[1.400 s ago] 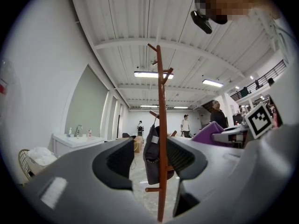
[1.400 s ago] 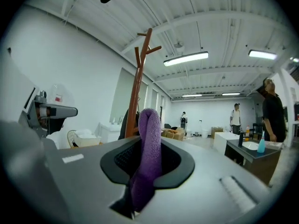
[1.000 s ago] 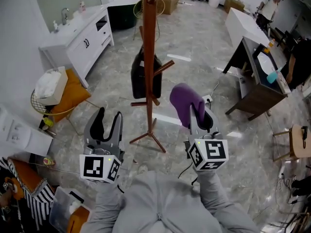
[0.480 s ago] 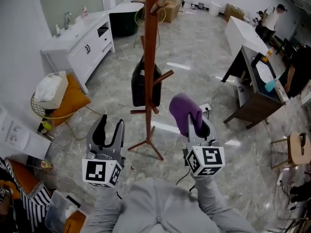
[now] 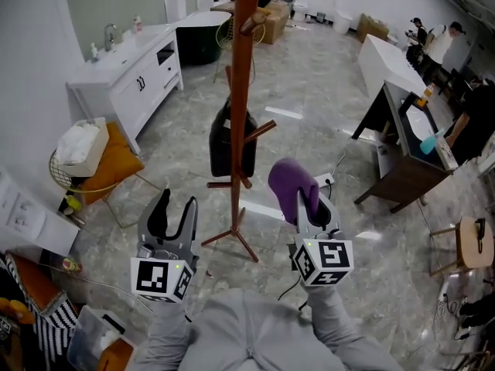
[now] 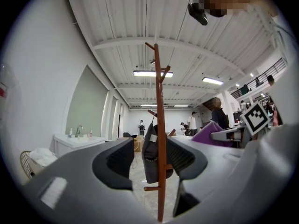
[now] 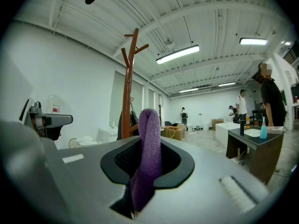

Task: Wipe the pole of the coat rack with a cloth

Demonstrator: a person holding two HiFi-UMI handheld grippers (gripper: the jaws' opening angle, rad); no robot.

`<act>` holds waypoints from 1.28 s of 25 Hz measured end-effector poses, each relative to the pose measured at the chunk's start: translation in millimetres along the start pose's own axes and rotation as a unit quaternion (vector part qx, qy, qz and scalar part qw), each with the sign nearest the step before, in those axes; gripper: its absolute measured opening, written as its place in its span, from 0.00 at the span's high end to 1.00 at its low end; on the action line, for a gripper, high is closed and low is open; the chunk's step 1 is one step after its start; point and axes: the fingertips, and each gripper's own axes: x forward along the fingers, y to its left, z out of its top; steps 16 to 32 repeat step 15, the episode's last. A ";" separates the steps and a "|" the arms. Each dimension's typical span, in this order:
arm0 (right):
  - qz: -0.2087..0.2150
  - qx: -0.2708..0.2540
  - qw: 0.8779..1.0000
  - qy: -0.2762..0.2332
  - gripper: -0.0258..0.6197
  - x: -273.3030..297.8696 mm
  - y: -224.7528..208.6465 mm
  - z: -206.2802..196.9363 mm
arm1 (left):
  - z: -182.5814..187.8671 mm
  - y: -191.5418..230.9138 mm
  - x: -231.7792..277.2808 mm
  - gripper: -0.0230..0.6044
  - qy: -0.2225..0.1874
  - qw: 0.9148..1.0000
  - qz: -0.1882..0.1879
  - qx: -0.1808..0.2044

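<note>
A tall reddish-brown wooden coat rack (image 5: pixel 243 91) stands on the marble floor ahead of me, with a black bag (image 5: pixel 224 134) hanging on its far side. My right gripper (image 5: pixel 308 199) is shut on a folded purple cloth (image 5: pixel 292 180), held to the right of the pole and apart from it. In the right gripper view the purple cloth (image 7: pixel 149 148) sticks up between the jaws, with the coat rack (image 7: pixel 127 92) behind and to the left. My left gripper (image 5: pixel 172 215) is open and empty, left of the pole. The left gripper view shows the coat rack (image 6: pixel 160 139) between its jaws, farther off.
A white vanity with a sink (image 5: pixel 128 56) lines the left wall. A wire basket with an orange cushion (image 5: pixel 97 157) stands at left. A dark desk (image 5: pixel 410 145) and a stool (image 5: pixel 476 242) are at right. People (image 5: pixel 441 41) stand at the far right.
Both grippers have shifted slightly lower in the head view while the view tilted a little; the cloth stays clamped. The left gripper stays open.
</note>
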 end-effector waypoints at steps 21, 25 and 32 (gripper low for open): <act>0.002 0.000 1.000 0.004 0.88 1.2 -0.8 -1.5 | 0.5 -1.7 1.6 0.60 0.001 1.000 0.000 0.000; 0.002 0.000 1.000 0.004 0.88 1.2 -0.8 -1.5 | 0.5 -1.7 1.6 0.60 0.001 1.000 0.000 0.000; 0.002 0.000 1.000 0.004 0.88 1.2 -0.8 -1.5 | 0.5 -1.7 1.6 0.60 0.001 1.000 0.000 0.000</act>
